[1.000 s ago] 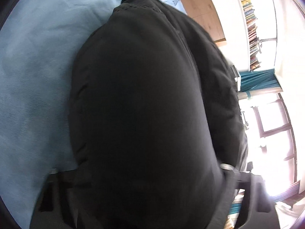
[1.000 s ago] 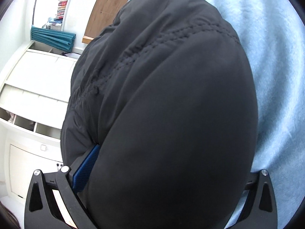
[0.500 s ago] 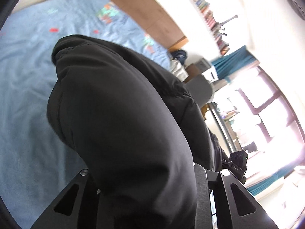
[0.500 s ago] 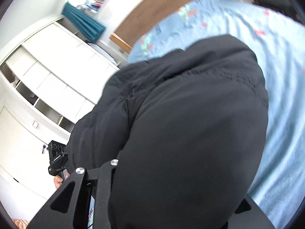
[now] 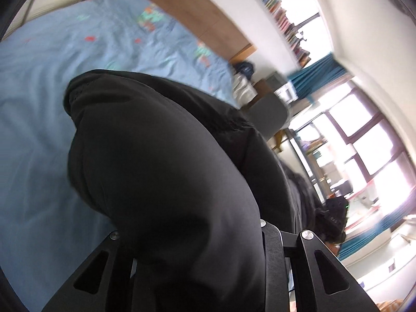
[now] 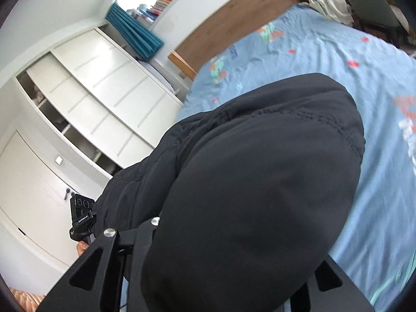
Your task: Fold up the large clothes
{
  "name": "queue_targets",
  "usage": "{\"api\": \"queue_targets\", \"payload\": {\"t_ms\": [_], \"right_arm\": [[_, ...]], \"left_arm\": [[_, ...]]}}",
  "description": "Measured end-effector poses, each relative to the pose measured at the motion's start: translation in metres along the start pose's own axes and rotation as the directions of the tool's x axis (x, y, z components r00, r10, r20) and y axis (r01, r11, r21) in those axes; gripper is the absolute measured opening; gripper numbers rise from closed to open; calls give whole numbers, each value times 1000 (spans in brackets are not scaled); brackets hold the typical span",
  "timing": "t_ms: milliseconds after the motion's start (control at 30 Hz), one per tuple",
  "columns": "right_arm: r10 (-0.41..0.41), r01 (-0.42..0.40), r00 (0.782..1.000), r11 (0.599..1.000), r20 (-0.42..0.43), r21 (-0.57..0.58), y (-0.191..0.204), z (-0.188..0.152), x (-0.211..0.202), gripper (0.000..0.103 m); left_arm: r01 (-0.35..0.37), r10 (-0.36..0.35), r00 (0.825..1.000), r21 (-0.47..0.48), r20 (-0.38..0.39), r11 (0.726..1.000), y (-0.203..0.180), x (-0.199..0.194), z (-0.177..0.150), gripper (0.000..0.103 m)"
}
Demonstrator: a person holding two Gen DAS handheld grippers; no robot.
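bedding in pale blue, the bed [image 5: 39, 109] fills the background of both views, with a wooden headboard [image 6: 234, 26] at its far end, white cupboards [image 6: 85, 96] on one side and a bright window [image 5: 364, 143] on the other. over it hangs the black padded jacket [image 5: 161, 171], bulky and puffed, raised above the sheet with only its far edge seeming to reach down toward the bed. it looks like the step in hand is carrying one held edge of the jacket up and over, a fold in mid-air, not yet laid down. the next move probably calls for both tools to travel together toward the far side of the bed, keeping level so the padding does not slump or twist, and then lowering until the edges meet. the left tool [image 5: 197, 273] has the jacket bunched between its fingers, the cloth spilling forward over them and covering the tips, so it seems clamped on the fabric. the right tool [image 6: 221, 273] is buried the same way, the jacket swelling out directly in front of it and hiding its far finger almost wholly. each view shows the other handset small at the jacket's far side.
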State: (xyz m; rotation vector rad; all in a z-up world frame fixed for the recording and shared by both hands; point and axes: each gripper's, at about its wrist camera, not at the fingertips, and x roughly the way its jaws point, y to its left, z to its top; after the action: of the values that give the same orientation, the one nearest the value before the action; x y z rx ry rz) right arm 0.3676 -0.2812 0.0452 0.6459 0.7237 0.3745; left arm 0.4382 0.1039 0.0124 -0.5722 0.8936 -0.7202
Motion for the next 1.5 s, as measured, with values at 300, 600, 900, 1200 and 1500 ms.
{"api": "queue_targets", "payload": {"t_ms": [300, 600, 900, 1200, 1500], "right_arm": [[-197, 206, 976, 973, -94, 107, -51, -57, -1, 57], [-278, 286, 958, 941, -72, 181, -84, -72, -44, 76], [-392, 387, 919, 917, 35, 100, -48, -66, -111, 77], [-465, 471, 880, 881, 94, -55, 35, -84, -147, 77], [-538, 551, 835, 817, 117, -169, 92, -138, -157, 77]], "left_arm": [[-194, 185, 979, -119, -80, 974, 48, -10, -47, 51], [-267, 260, 964, -197, -60, 943, 75, -62, -58, 65], [-377, 397, 914, -186, 82, 907, 44, -126, -57, 69], [-476, 479, 859, -64, 182, 877, -30, -153, -91, 76], [-587, 558, 798, 79, 229, 806, -81, -148, -146, 76]]}}
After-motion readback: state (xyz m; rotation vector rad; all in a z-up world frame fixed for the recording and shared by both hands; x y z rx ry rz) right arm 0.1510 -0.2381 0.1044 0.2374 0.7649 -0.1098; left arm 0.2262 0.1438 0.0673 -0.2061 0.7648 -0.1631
